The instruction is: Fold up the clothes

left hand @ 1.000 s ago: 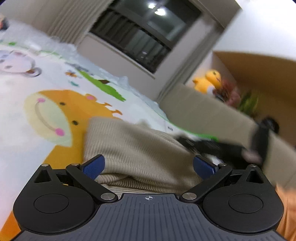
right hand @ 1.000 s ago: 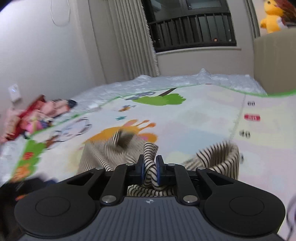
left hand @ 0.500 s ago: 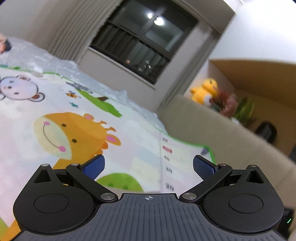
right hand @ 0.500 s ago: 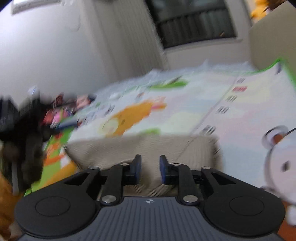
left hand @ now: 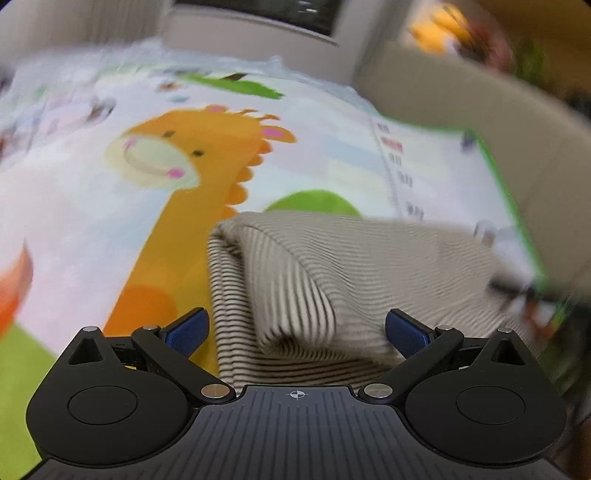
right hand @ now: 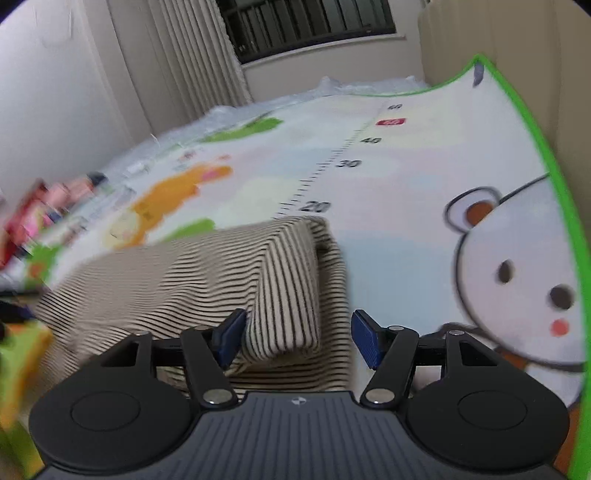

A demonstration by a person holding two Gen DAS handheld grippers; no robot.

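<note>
A beige garment with thin black stripes (left hand: 332, 273) lies folded on the cartoon play mat (left hand: 110, 229). In the left wrist view its folded left end sits between and just beyond the blue pads of my left gripper (left hand: 295, 332), which is wide open and holds nothing. The right wrist view shows the striped garment (right hand: 221, 280) from its other end, with a folded corner standing up. My right gripper (right hand: 297, 339) is open around that corner, its pads apart from the cloth. Both views are motion-blurred.
A beige sofa (left hand: 461, 99) runs along the mat's green edge on the right, with soft toys (left hand: 439, 29) on top. Red and pink items (right hand: 40, 210) lie at the mat's far left. A curtain (right hand: 184, 55) and a barred window (right hand: 306, 26) stand behind.
My right gripper let go of the striped cloth and opened wider. Both grippers swung about and now point down at the folded garment. The left gripper stayed open.
</note>
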